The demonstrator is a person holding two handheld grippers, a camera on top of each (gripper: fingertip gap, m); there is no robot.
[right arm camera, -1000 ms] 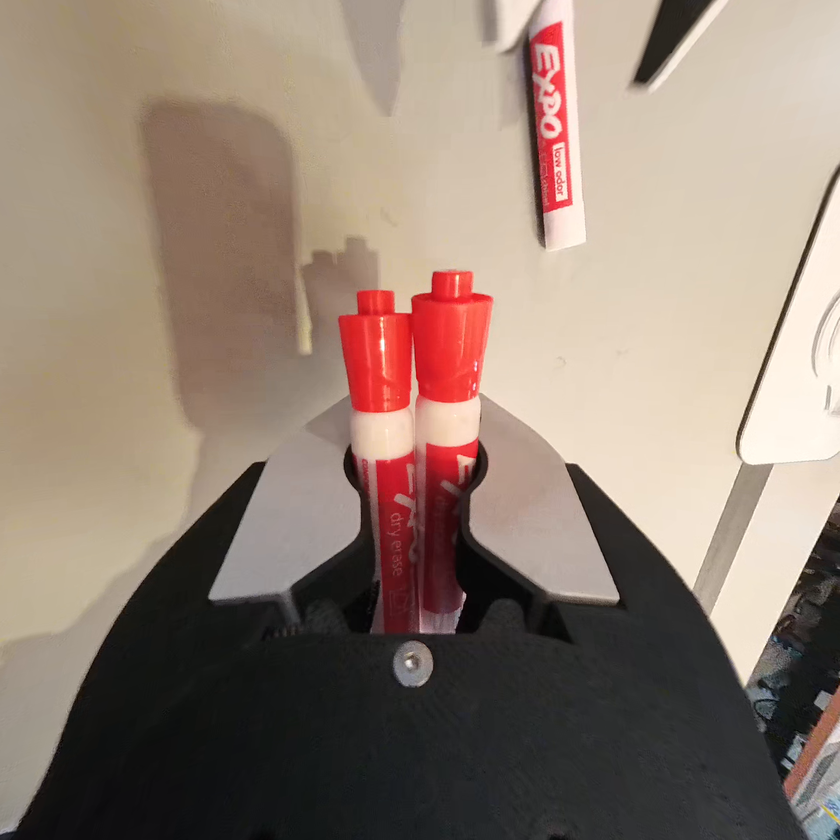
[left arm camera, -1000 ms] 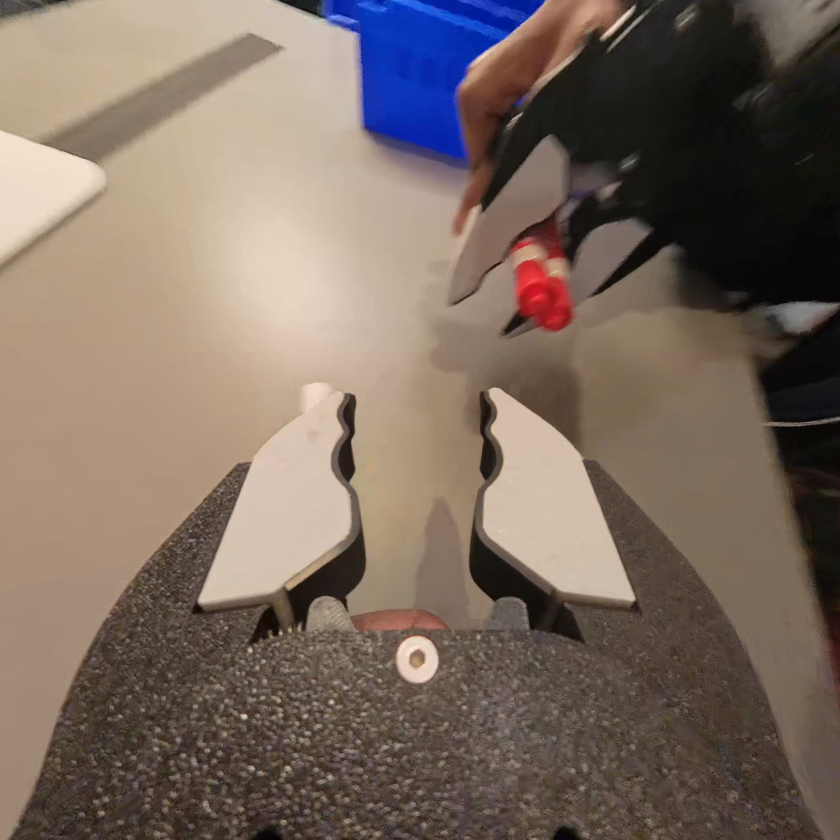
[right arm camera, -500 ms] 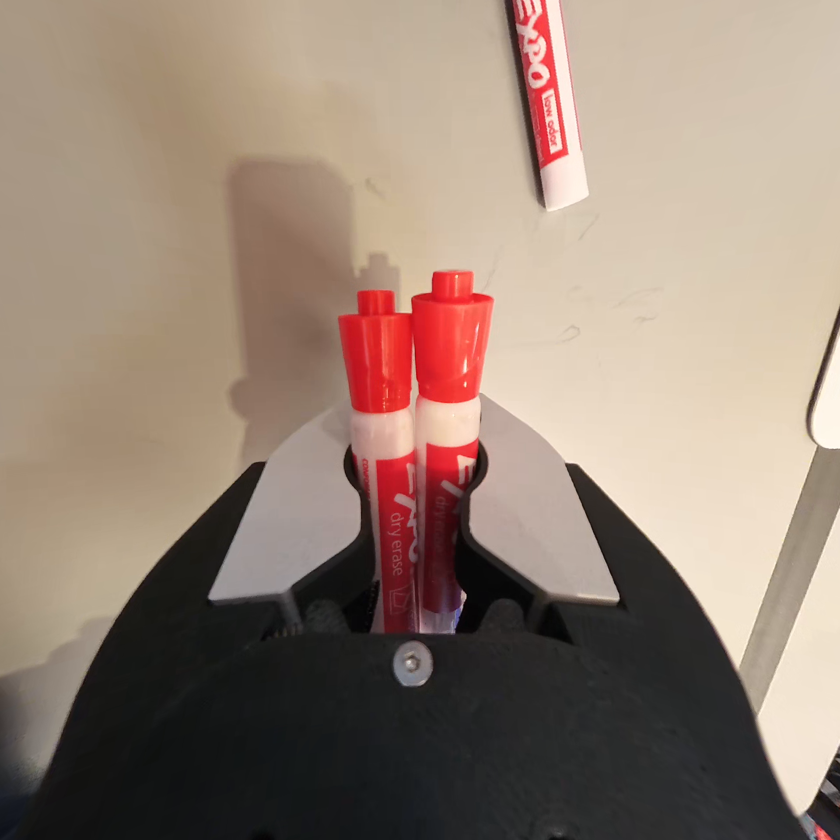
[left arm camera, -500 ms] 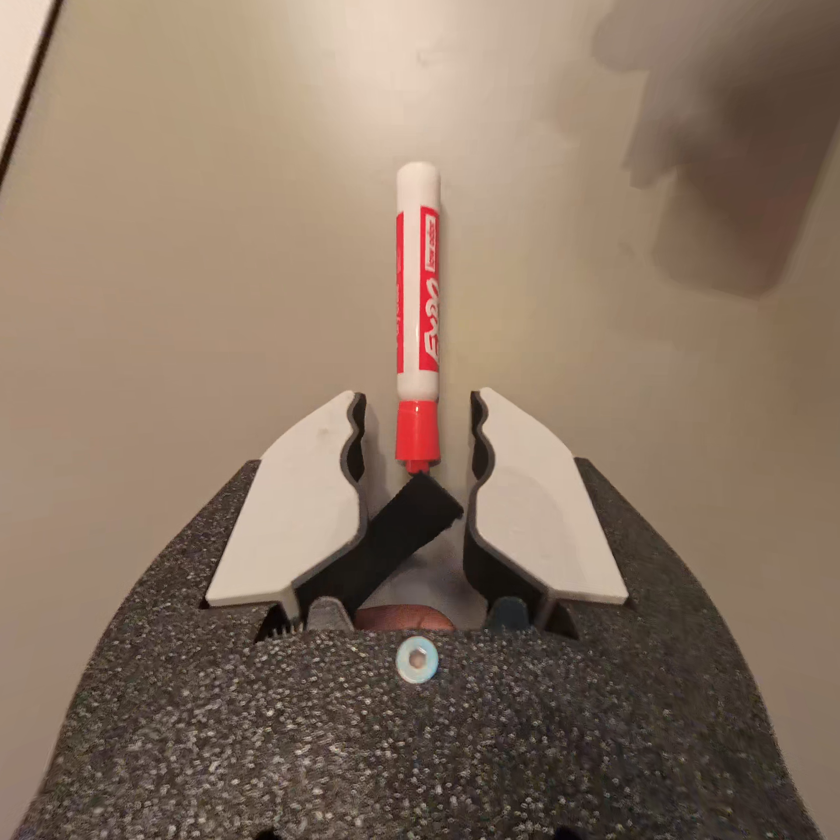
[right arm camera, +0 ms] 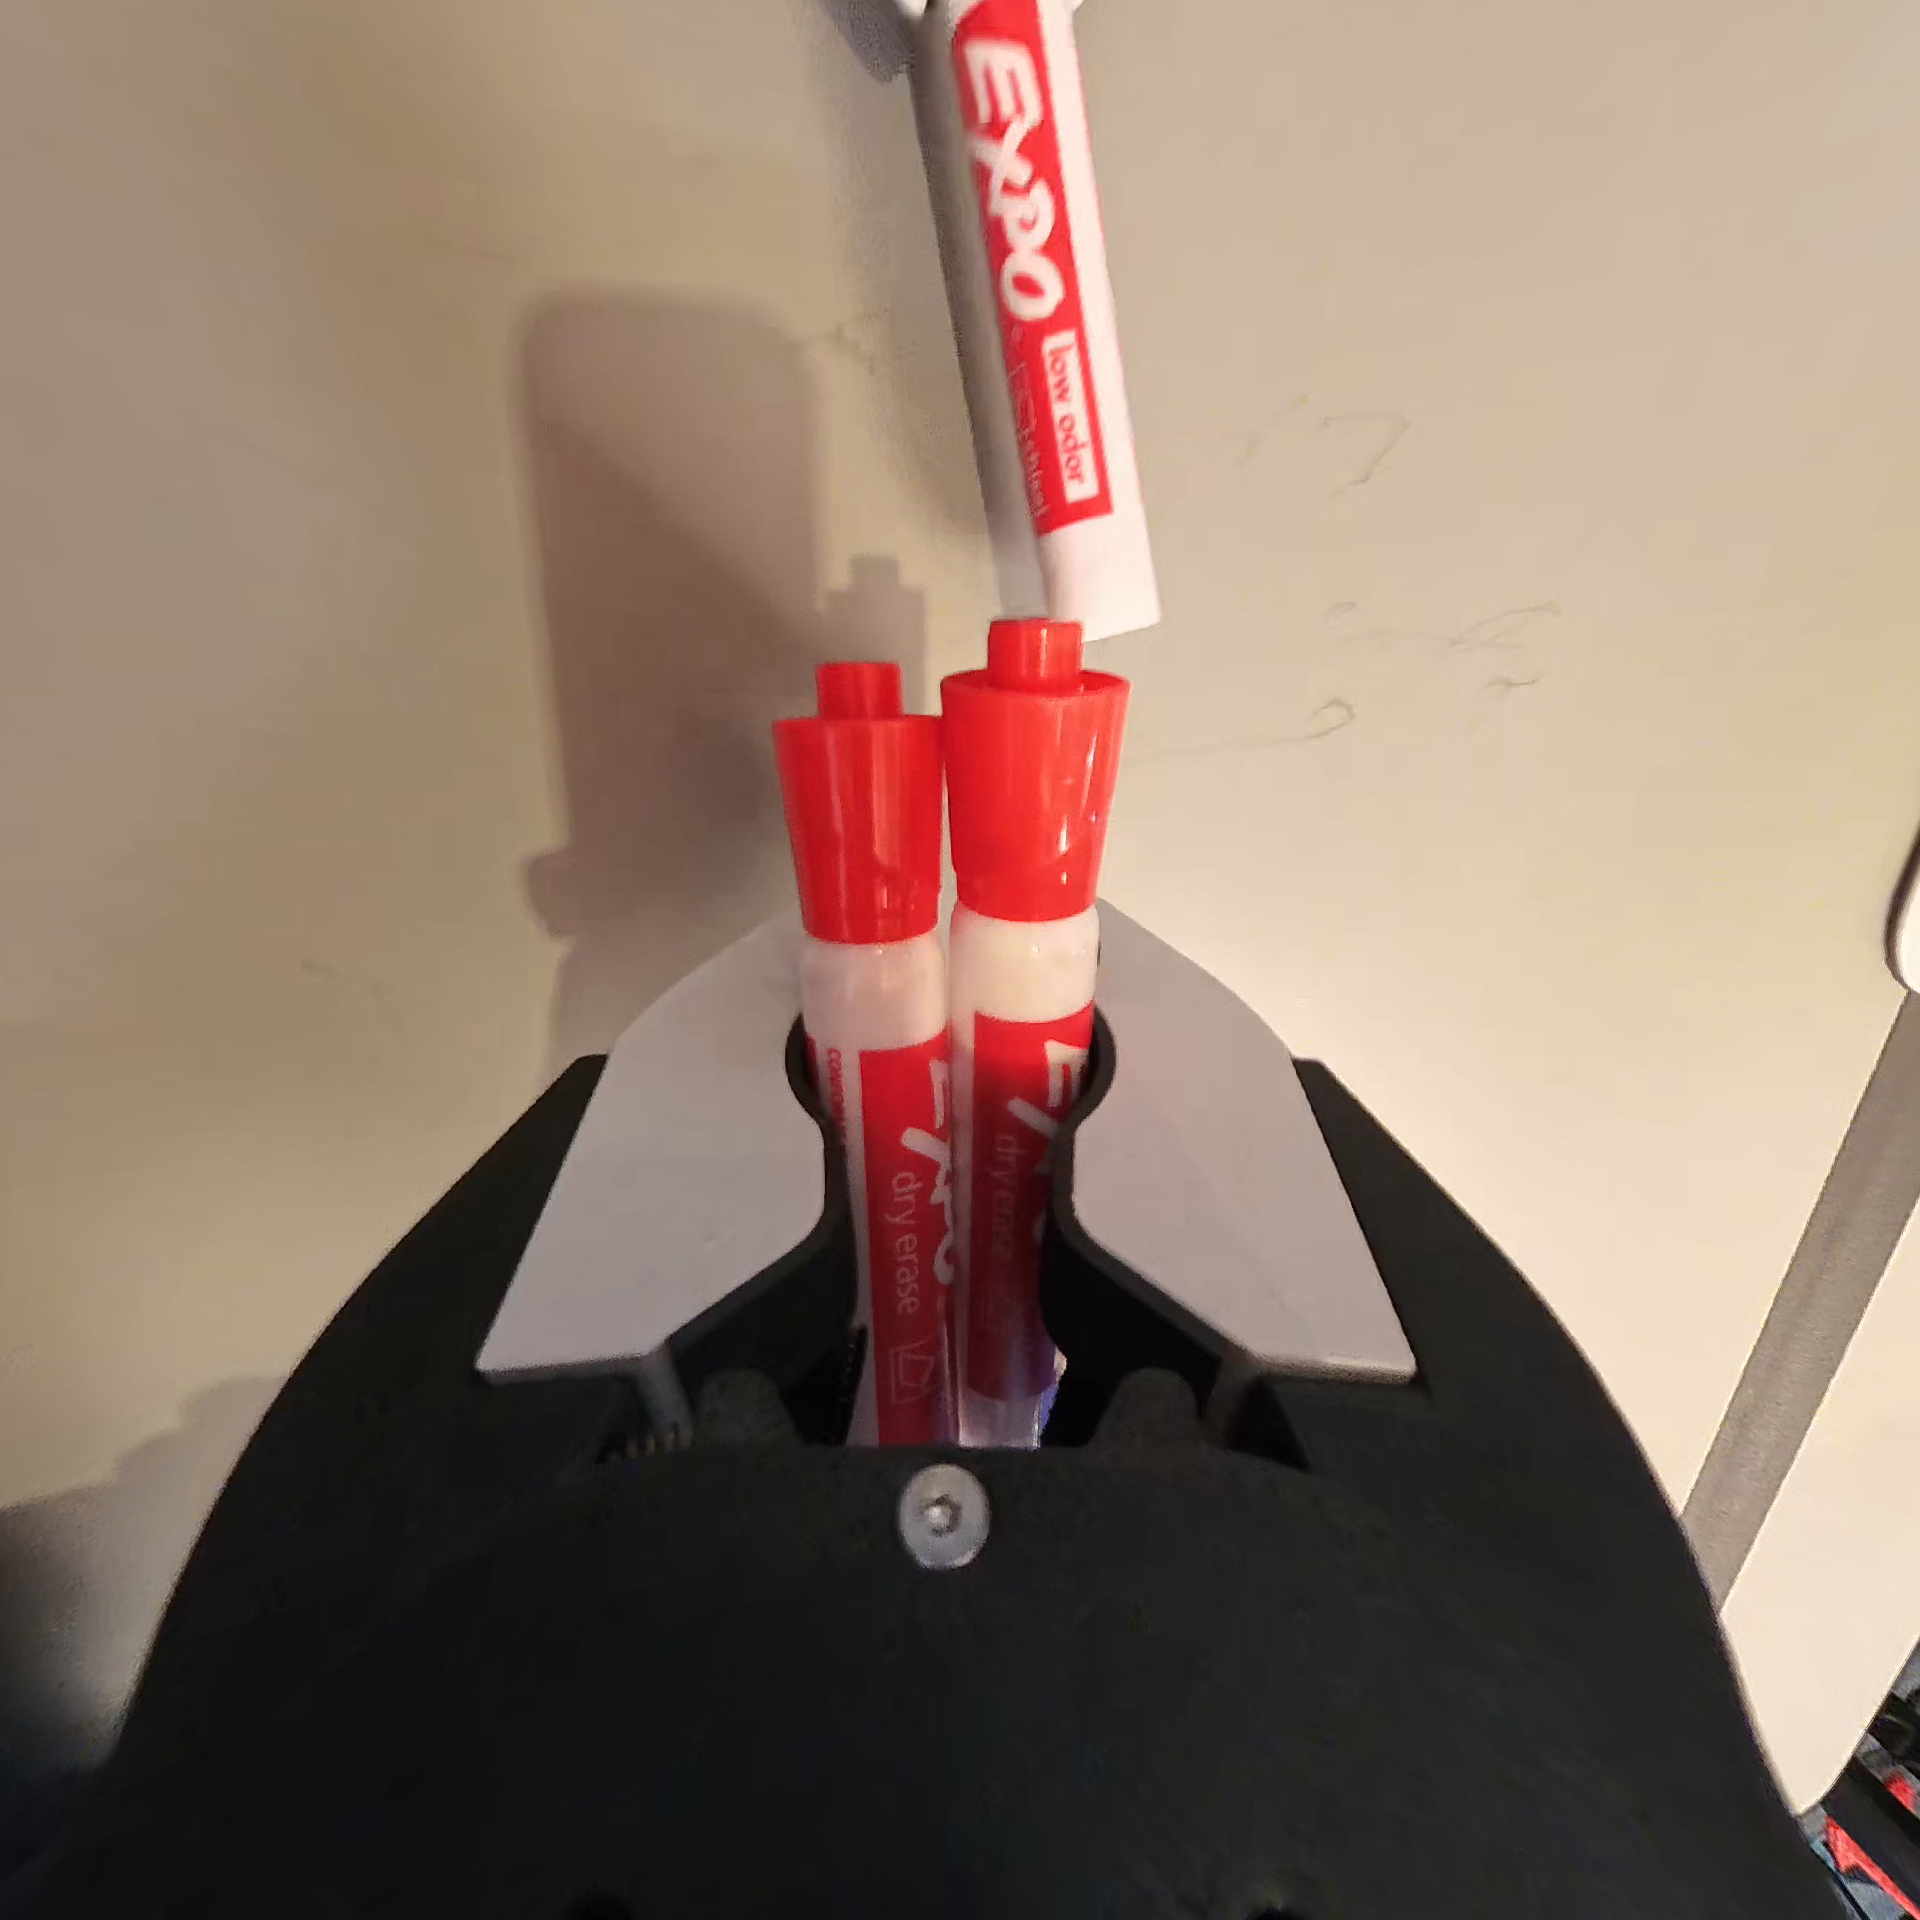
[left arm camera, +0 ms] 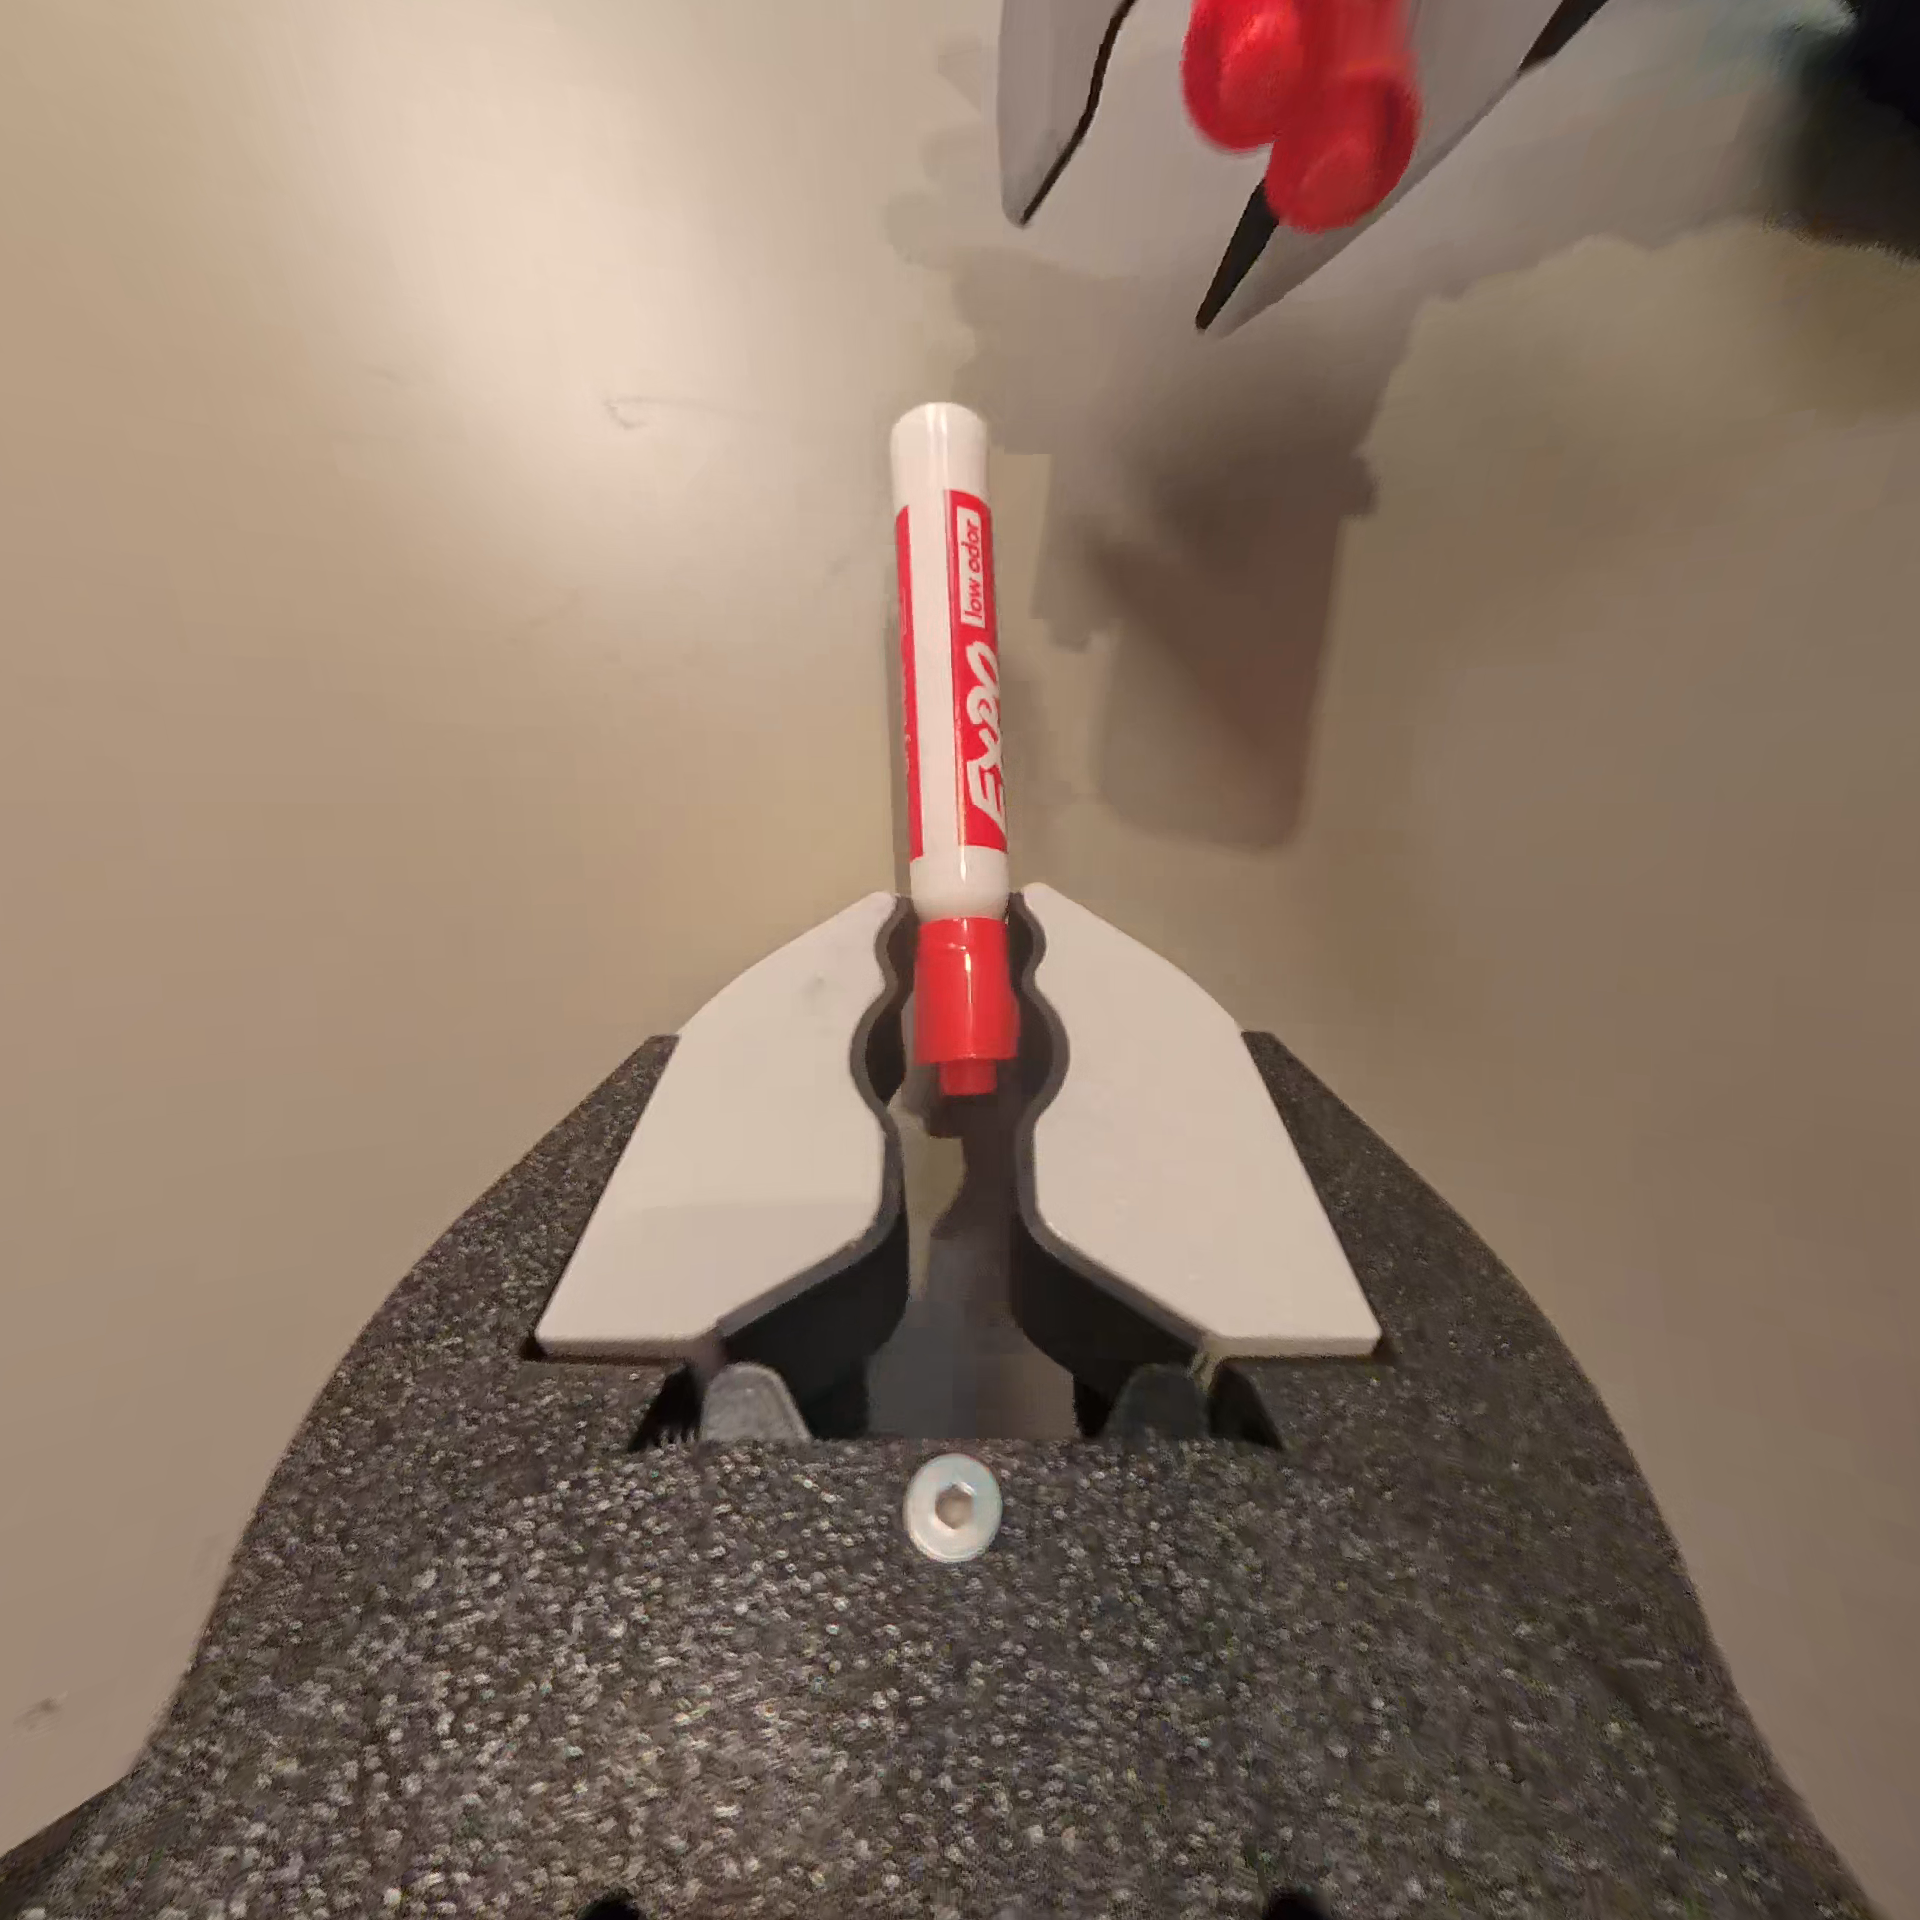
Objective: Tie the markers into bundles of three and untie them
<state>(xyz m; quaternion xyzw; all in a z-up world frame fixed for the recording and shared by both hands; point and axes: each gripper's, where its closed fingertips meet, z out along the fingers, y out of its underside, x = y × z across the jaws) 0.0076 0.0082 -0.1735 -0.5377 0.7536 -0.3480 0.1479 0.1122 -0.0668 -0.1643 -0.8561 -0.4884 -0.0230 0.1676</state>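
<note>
While the left wrist view looks down the whole length of a single marker (left arm camera: 951, 665), the right wrist view shows only that marker's white rear half (right arm camera: 1049, 312) coming in from the top edge, its cap end out of sight. Three markers are in sight in all, each white-barrelled with a red cap. The left gripper (left arm camera: 958, 997) has its fingers (left arm camera: 790, 1091) closed narrowly around the single marker's red cap, the barrel pointing away over the beige bench (left arm camera: 416, 520). The right gripper (right arm camera: 948, 1049) has its fingers (right arm camera: 717, 1122) closed on a pair of markers (right arm camera: 940, 1039) side by side, caps sticking out forward; from the left wrist view only the blurred red caps (left arm camera: 1299, 114) of that pair show, between the right gripper's finger tips just beyond the far end of the single marker. Only the right wrist view shows a white board (right arm camera: 1849, 1351) at the bench's right edge, well to the side of the pair.
</note>
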